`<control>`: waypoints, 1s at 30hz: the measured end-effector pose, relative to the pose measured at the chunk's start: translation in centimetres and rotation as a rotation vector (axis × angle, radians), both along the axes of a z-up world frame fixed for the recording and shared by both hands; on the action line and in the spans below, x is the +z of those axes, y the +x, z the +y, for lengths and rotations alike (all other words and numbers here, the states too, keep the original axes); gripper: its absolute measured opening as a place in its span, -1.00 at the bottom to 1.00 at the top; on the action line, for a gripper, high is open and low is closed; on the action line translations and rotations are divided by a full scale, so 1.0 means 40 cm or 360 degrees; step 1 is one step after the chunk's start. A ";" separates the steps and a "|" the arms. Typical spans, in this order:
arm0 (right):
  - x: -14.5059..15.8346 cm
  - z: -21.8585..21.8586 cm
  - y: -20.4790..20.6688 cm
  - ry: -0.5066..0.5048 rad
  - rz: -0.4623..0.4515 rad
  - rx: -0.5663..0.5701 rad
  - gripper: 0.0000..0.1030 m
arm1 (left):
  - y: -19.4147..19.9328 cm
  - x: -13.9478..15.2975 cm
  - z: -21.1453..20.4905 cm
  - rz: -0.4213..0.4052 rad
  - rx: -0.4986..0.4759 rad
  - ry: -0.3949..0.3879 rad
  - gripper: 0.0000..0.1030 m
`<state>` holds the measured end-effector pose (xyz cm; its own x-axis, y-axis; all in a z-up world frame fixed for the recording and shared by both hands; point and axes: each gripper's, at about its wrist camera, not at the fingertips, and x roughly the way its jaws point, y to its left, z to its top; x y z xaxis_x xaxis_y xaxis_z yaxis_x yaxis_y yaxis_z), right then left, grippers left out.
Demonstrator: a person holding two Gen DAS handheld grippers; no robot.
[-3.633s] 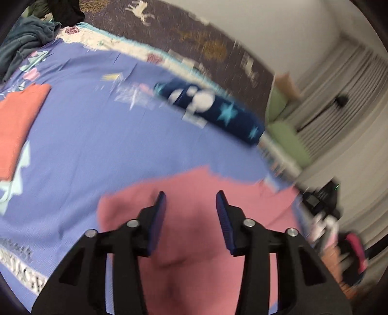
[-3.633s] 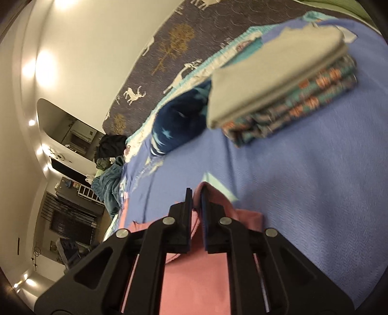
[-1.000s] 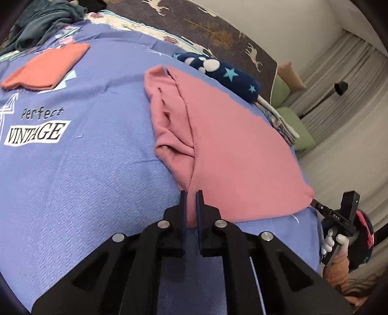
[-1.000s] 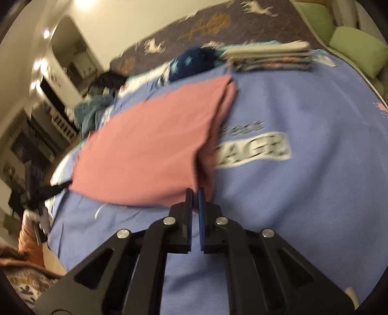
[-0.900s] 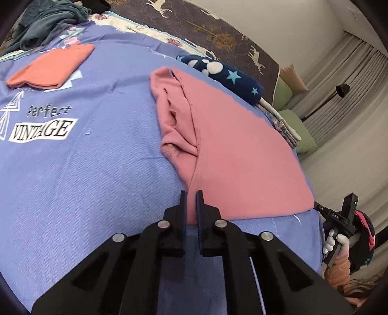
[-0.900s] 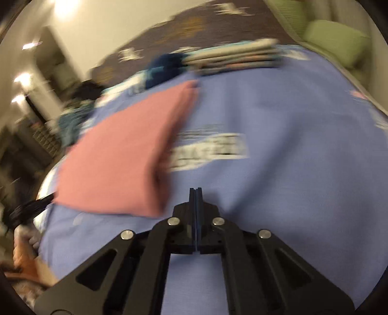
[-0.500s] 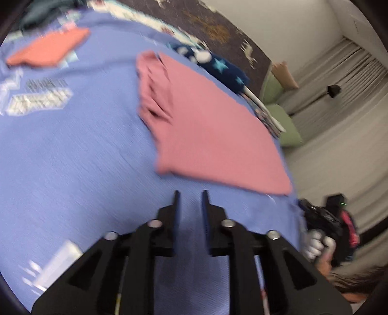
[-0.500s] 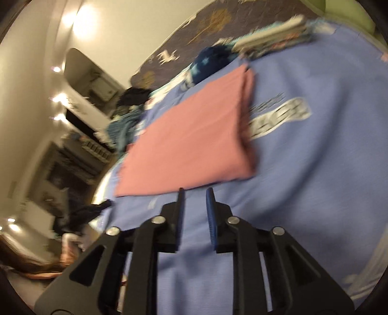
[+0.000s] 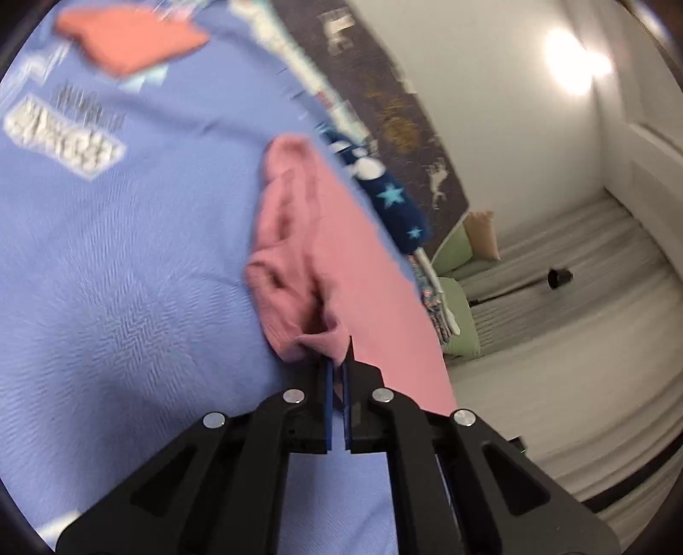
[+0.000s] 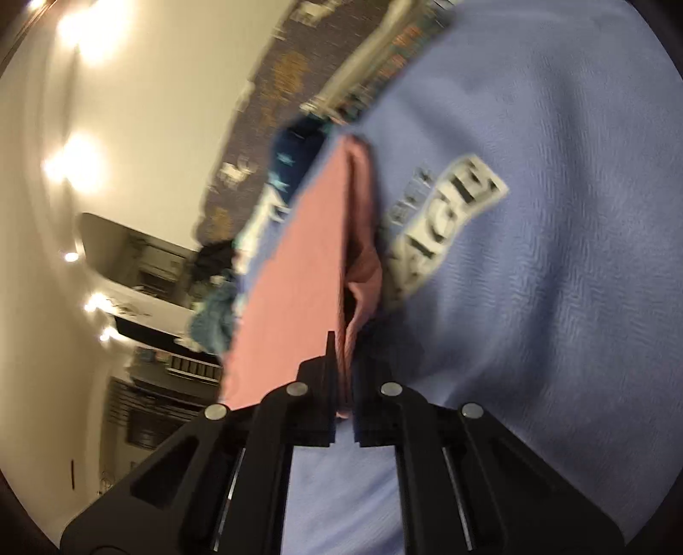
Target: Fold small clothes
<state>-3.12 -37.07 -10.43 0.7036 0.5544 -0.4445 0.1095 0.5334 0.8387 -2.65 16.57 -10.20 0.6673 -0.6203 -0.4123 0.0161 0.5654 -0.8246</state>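
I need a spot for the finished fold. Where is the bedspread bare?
Bare blue bedspread lies left of the pink garment, below the white lettering. The far edge is crowded: the orange cloth, the navy star bundle, the folded stack.

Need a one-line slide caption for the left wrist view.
Left tongs shut on the pink garment's near corner, on the blue bedspread.
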 end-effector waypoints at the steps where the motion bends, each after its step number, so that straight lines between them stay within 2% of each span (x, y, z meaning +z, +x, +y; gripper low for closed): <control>1: 0.018 -0.002 -0.007 0.0013 -0.0036 0.0020 -0.91 | -0.015 0.024 0.002 -0.0032 -0.0008 0.0035 -0.96; 3: 0.050 0.003 -0.034 0.0031 -0.0094 0.0076 -0.91 | -0.047 0.071 0.006 -0.0100 -0.0010 0.0139 -0.96; 5: 0.069 0.028 -0.042 -0.0081 -0.0067 0.0149 -0.90 | -0.068 0.083 0.020 -0.0111 -0.0008 0.0178 -0.96; 8: 0.031 0.025 -0.058 -0.0192 0.0057 0.0146 -0.80 | -0.085 0.050 0.035 0.0035 0.0059 0.0383 -0.94; 10: 0.012 -0.012 -0.080 -0.0220 0.0096 0.0088 -0.80 | -0.105 0.037 0.052 0.0170 0.0217 0.0622 -0.95; 11: 0.004 -0.037 -0.093 -0.0203 0.0098 0.0047 -0.80 | -0.117 0.040 0.065 0.0188 0.0264 0.0682 -0.95; 12: 0.001 -0.059 -0.102 -0.0188 0.0092 0.0018 -0.79 | -0.128 0.057 0.072 0.0185 0.0335 0.0764 -0.95; 14: 0.010 -0.085 -0.109 -0.0209 0.0070 -0.0018 -0.76 | -0.135 0.103 0.057 0.0096 0.0350 0.0828 -0.95; 16: 0.023 -0.101 -0.097 -0.0247 0.0052 -0.0028 -0.69 | -0.119 0.171 -0.037 -0.0085 0.0205 0.0895 -0.78; 18: 0.037 -0.101 -0.073 -0.0256 0.0009 0.0015 -0.56 | -0.105 0.201 -0.158 -0.0208 -0.0015 0.0911 -0.33; 19: 0.044 -0.100 -0.066 -0.0269 -0.0011 0.0041 -0.52 | -0.098 0.208 -0.234 -0.0254 -0.0162 0.0912 -0.26; 20: 0.053 -0.094 -0.040 -0.0297 -0.0029 0.0066 -0.46 | -0.094 0.209 -0.292 -0.0281 -0.0286 0.0907 -0.22; 23: 0.061 -0.102 0.002 -0.0330 -0.0042 0.0101 -0.46 | -0.081 0.176 -0.547 -0.0327 -0.0812 0.0893 -0.22; 26: 0.074 -0.106 0.055 -0.0362 -0.0055 0.0169 -0.46 | -0.089 0.139 -0.719 -0.0326 -0.1112 0.0915 -0.22; 30: 0.076 -0.113 0.139 -0.0382 -0.0029 0.0247 -0.46 | -0.092 0.114 -0.856 -0.0341 -0.1310 0.1031 -0.21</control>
<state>2.45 -41.58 -7.37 0.6279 0.5364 -0.5639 -0.0029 0.7262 0.6875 -6.31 -17.68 -5.66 0.2408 -0.6177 -0.7486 0.7015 0.6438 -0.3056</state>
